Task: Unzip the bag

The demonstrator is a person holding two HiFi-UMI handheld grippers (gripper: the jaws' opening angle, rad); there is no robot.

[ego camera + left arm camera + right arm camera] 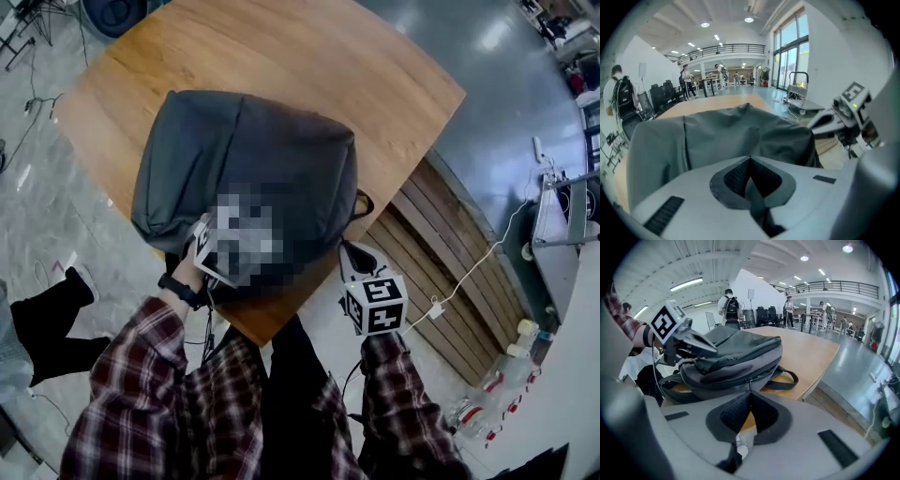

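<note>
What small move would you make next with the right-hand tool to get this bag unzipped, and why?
Probably open the right gripper and ease it forward onto the zip pull. Its jaws are together, lined up with the pull but seemingly short of it, and the zip on the backpack looks closed.

Count: one grey backpack point(244, 159); one wooden table point(375, 66); two grippers: left gripper point(750, 160), right gripper point(750, 393); one black wristband point(181, 291); one white cable point(478, 267).
</note>
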